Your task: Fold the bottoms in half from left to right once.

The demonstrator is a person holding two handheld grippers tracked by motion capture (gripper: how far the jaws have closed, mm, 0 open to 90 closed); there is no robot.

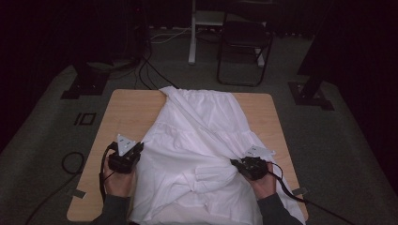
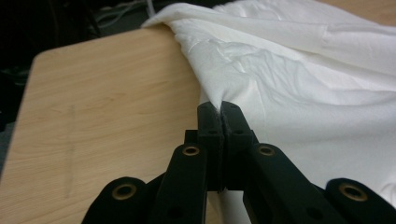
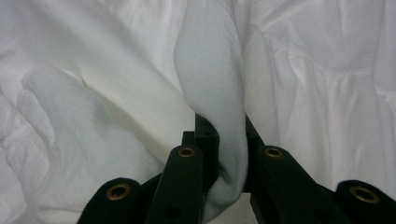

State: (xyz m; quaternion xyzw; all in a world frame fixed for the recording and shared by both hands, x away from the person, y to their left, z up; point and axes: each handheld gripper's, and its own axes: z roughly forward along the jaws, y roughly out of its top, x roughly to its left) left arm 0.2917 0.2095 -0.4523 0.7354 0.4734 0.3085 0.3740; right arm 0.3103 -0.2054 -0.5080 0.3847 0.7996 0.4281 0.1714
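Nearest the person, a white garment point(image 1: 197, 154) is seen lying across the wooden table point(image 1: 126, 112), its near hem hanging over the table's front edge between the two forearms. The left gripper point(image 1: 137, 149) is clenched on the garment's left edge; in the left gripper view a thin pinch of cloth point(image 2: 219, 106) is caught between the jaw tips, which are pressed tight together. The right gripper point(image 1: 238, 164) is likewise clamped on the cloth, and in the right gripper view a thick rolled fold point(image 3: 219, 116) is held between its jaws.

Both grasps are judged to be made, so the pick-up stage appears done. The spreading or folding itself seems to be left: the cloth is not yet flat, and no tidy fold is formed.

Farther out, the garment is bunched and creased around the right grip, with a long ridge running diagonally towards the far left corner. Its far end, gathered like a waistband, is laid at the table's back edge. Beyond the table, dark floor, cables and a folding chair point(image 1: 244, 42) are made out.
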